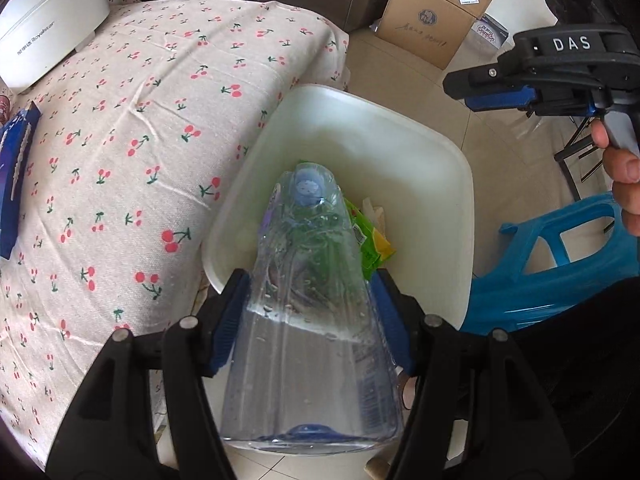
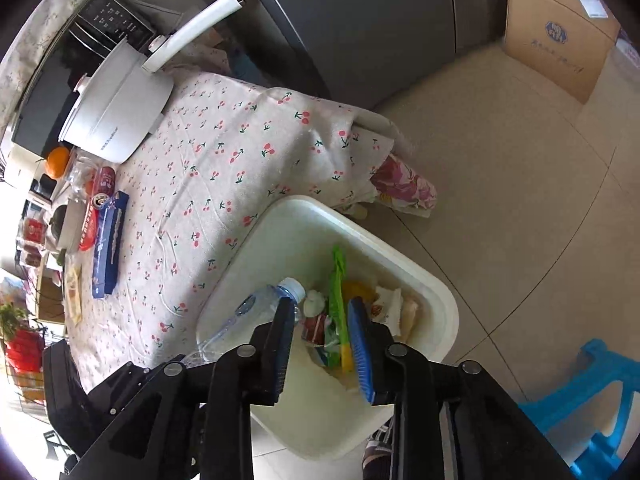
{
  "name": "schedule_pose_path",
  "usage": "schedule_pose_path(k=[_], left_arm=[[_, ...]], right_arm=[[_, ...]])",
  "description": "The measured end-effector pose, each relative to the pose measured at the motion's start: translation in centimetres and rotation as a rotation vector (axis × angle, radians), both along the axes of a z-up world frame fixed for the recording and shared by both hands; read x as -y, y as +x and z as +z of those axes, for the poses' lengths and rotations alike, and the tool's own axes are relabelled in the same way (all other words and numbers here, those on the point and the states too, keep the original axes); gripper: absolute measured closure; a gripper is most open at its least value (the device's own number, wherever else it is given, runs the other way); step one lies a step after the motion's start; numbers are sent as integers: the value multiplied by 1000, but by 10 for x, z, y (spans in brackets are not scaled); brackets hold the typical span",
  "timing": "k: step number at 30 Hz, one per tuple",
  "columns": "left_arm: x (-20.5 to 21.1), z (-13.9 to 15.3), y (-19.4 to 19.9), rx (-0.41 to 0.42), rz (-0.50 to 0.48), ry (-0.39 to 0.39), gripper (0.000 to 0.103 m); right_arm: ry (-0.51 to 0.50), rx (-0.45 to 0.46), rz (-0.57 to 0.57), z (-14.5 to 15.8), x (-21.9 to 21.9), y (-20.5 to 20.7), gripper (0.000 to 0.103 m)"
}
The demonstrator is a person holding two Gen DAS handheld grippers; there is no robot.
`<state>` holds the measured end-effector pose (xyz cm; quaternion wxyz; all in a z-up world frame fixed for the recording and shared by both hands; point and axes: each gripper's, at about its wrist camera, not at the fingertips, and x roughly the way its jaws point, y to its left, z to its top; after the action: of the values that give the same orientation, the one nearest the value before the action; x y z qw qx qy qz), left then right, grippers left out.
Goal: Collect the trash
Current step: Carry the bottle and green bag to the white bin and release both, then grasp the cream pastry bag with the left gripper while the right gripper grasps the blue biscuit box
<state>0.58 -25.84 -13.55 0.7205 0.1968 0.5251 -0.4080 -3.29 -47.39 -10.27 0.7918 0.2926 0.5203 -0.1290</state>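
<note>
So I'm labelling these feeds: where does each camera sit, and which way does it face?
Left wrist: on the left gripper, facing down at the white plastic bin; fingers clamp a clear plastic bottle; a hand shows.
Right wrist: on the right gripper, facing down; fingers empty.
Shared: bin, bottle, cherry-print tablecloth.

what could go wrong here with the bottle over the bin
1. The left gripper holds the clear bottle cap-down near the white bin's table-side rim; released here, it might catch the rim and tip onto the floor.
2. The right gripper hangs open over the same bin, so the two grippers may bump.
3. The bottle could land on the wrappers and roll.
</note>
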Motion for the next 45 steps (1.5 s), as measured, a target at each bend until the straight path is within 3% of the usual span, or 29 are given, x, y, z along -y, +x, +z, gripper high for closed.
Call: schedule_pose_path(k=[2, 4, 5, 13, 20, 27, 36, 41, 45], left_arm=[[0, 2, -1, 18, 4, 6, 36], [-1, 7, -1, 40, 2, 4, 23], [-2, 10, -3, 54, 5, 1, 19], [-26, 22, 2, 89, 22, 21, 17], [-62, 41, 13, 117, 99, -1, 9], [-119, 57, 42, 160, 258, 10, 5], [-220, 69, 107, 224, 513, 63, 3], [-282, 65, 156, 276, 664, 129, 2], [-335, 53, 193, 264, 773, 150, 2]], right_arm=[[-9, 6, -5, 2, -1, -1, 53], [0, 15, -15, 4, 0, -2, 42], [2, 18, -22, 4, 1, -3, 41], [-33, 1, -33, 8, -3, -1, 31], [-79, -6, -5, 14, -19, 11, 25], [-127, -3, 71, 24, -58, 41, 23], [-191, 8, 222, 30, -139, 87, 18], [-207, 3, 304, 26, -184, 119, 18], [-213, 13, 356, 25, -220, 147, 18]])
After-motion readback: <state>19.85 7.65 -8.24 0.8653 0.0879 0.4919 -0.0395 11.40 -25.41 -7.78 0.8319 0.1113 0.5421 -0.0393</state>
